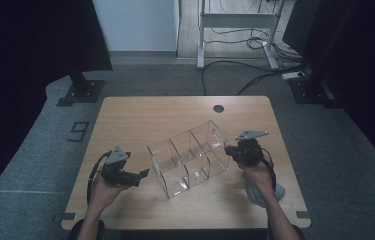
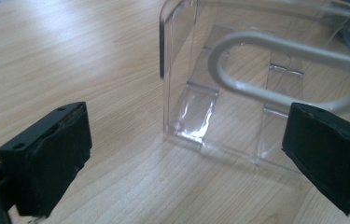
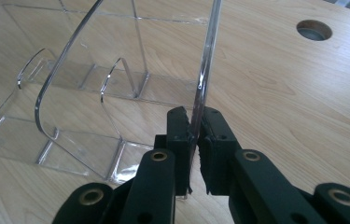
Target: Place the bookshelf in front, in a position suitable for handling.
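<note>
Right gripper (image 3: 194,135) pinching organizer wall (image 3: 205,70)

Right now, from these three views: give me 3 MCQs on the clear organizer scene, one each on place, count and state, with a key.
1. Where does the round hole in the table sit?
A. near the far edge
B. near the person's edge
C. under the organizer

2. How many grippers grip the clear organizer?
A. none
B. one
C. two

3. How do the left gripper's jaws stand?
A. shut on a wall
B. shut on nothing
C. open

Key:
1. A, the hole lies beyond the organizer in the high view.
2. B, the right gripper pinches an end wall.
3. C, the pads stand wide apart over bare wood.
</note>
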Demonstrator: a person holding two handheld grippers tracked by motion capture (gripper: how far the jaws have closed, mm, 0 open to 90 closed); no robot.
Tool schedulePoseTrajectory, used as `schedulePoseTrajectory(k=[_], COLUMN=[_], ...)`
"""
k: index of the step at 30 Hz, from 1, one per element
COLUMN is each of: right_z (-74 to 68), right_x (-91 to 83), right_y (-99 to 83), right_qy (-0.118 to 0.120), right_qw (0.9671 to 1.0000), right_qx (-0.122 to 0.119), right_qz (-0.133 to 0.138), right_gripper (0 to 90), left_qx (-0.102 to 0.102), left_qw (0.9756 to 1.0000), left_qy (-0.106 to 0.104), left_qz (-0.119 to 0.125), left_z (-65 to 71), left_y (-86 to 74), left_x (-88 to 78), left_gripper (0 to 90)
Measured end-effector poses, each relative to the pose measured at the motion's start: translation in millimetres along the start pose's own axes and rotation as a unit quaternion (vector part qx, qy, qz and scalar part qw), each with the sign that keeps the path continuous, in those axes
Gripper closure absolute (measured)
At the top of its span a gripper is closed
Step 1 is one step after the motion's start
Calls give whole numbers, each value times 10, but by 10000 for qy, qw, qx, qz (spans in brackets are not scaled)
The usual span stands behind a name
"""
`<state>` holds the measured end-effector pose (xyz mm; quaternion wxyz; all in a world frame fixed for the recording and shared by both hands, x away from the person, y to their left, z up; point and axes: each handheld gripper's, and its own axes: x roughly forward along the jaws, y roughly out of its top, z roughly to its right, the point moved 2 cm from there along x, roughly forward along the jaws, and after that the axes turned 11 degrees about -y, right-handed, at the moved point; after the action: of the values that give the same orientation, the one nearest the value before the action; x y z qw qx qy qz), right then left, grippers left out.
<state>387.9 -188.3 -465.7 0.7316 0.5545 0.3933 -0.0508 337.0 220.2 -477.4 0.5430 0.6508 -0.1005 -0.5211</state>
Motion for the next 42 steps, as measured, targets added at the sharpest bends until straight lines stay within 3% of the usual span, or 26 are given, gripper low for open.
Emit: schedulePoseTrajectory(k=[8,14,23,26,29,31,37,39,41,42], right_z=[-78,-129,-161,-157,-165,-178,-175,-175,-177,-177], right_x=[28,42,53,61,63,64,61,55,20,20], right_y=[27,44,58,56,59,65,72,77,84,84], right_qy=[184,319,380,441,461,446,478,506,547,547], right_qw=[9998,9994,9992,9990,9989,9989,9987,9985,9982,9982], right_qx=[-69,-119,-148,-106,-118,-162,-183,-187,-218,-218], right_qz=[17,18,18,35,32,37,-24,-58,-71,-71], right_gripper=[829,829,827,826,825,826,816,801,708,708], left_qx=[175,114,152,233,324,369,428,435,382,382], left_qw=[9998,9997,9994,9989,9988,9987,9980,9980,9982,9982], left_qy=[-73,-156,-256,-357,-331,-322,-471,-466,-459,-459], left_qz=[113,145,179,169,127,114,18,-5,-12,-12], left_z=[24,-4,2,25,42,47,82,85,88,88], left_y=[5,-34,-57,-66,-60,-58,-41,-38,-38,-38], left_x=[-16,13,46,84,101,93,73,71,70,70], left_gripper=[81,139,146,164,174,204,410,411,414,415])
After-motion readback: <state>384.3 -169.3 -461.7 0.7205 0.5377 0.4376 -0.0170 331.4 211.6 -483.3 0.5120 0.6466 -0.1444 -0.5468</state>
